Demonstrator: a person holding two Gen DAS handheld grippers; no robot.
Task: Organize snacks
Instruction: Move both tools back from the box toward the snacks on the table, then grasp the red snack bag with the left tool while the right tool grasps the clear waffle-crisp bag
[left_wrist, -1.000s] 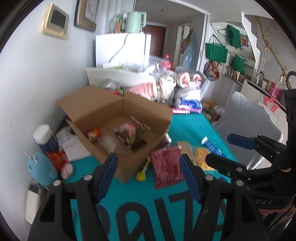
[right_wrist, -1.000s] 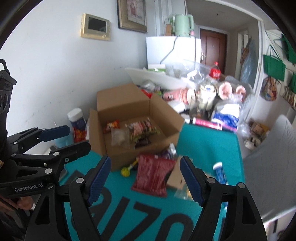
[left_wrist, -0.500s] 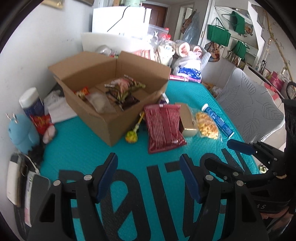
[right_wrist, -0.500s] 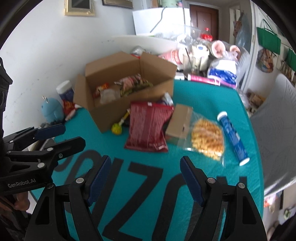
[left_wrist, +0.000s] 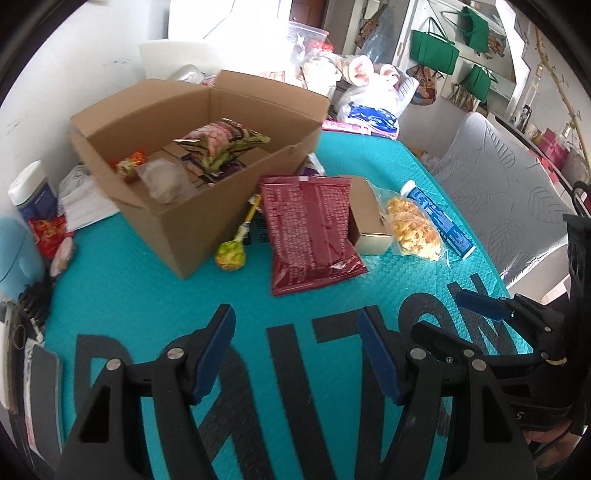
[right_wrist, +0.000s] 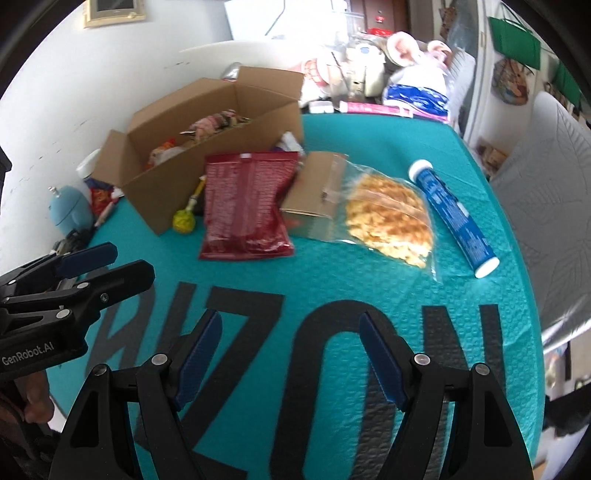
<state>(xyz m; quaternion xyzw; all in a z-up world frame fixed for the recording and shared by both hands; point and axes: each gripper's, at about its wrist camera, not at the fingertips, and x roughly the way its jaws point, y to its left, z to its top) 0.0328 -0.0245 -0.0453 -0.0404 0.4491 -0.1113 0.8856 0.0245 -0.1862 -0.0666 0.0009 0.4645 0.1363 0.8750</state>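
Both grippers hang over the teal worktop (left_wrist: 140, 295), jaws apart with nothing between them: the left gripper (left_wrist: 297, 354) and the right gripper (right_wrist: 290, 354). The snacks lie beyond them beside an open cardboard box (left_wrist: 184, 221): a lollipop (left_wrist: 231, 254), a red snack bag (left_wrist: 310, 236), a small brown carton (right_wrist: 314, 195), a clear bag of crackers (right_wrist: 391, 218) and a blue tube (right_wrist: 454, 218). Only the left view looks down into the box, showing packets (left_wrist: 218, 144) inside. The right view shows the tube's full length.
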